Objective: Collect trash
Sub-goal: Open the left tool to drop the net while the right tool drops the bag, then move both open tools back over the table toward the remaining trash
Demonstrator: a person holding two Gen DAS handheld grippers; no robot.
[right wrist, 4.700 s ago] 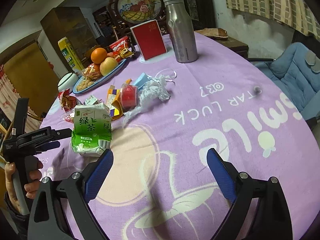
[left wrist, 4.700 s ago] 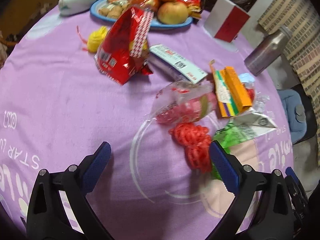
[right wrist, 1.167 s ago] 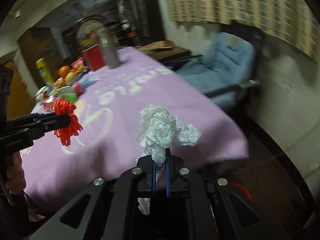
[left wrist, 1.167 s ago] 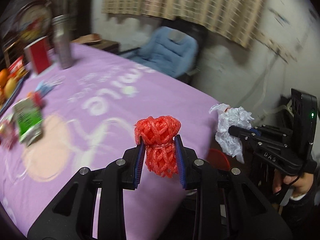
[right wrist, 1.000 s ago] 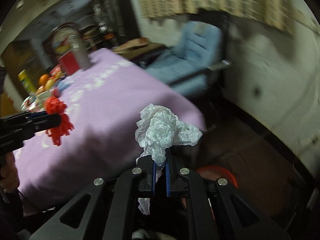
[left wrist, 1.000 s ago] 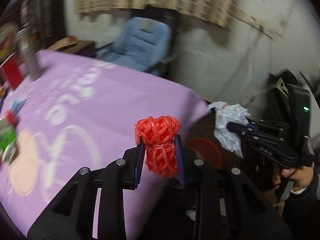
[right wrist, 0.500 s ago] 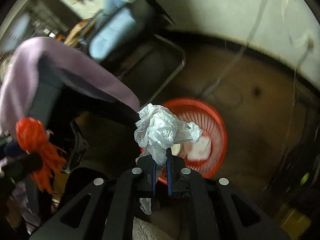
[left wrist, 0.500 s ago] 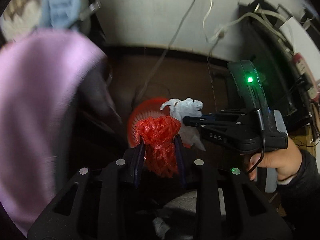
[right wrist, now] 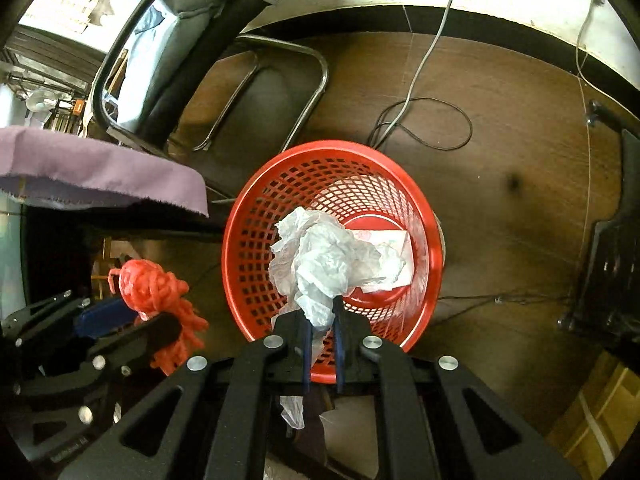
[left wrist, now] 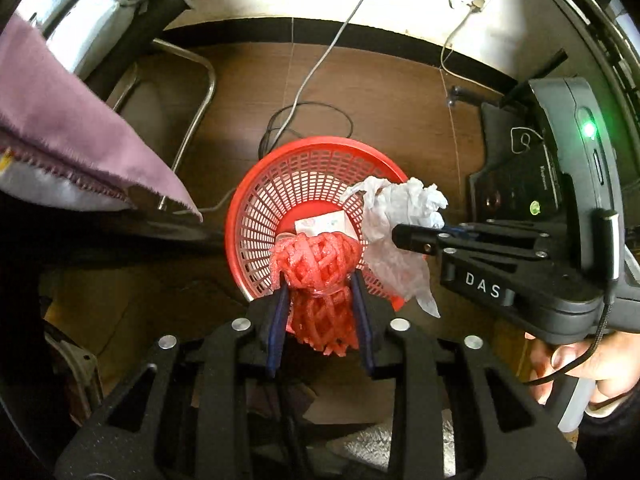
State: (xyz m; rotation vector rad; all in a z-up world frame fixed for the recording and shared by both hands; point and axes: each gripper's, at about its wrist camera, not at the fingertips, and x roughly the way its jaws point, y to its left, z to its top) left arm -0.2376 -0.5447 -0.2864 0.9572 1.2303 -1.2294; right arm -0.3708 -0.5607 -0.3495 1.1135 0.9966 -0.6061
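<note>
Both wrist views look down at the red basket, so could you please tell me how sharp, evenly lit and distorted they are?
Left wrist view: sharp on the red mesh plastic basket and red foam fruit net; the white wall at the top is blown out, the lower corners dark. Right wrist view: crisp on the crumpled white plastic bag; fisheye bends the baseboard into an arc.

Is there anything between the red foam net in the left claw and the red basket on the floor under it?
Nothing visible stands in the way. The red foam net hangs in the left claw above the open red basket. The white plastic wad in the right claw is beside it, not under it.
</note>
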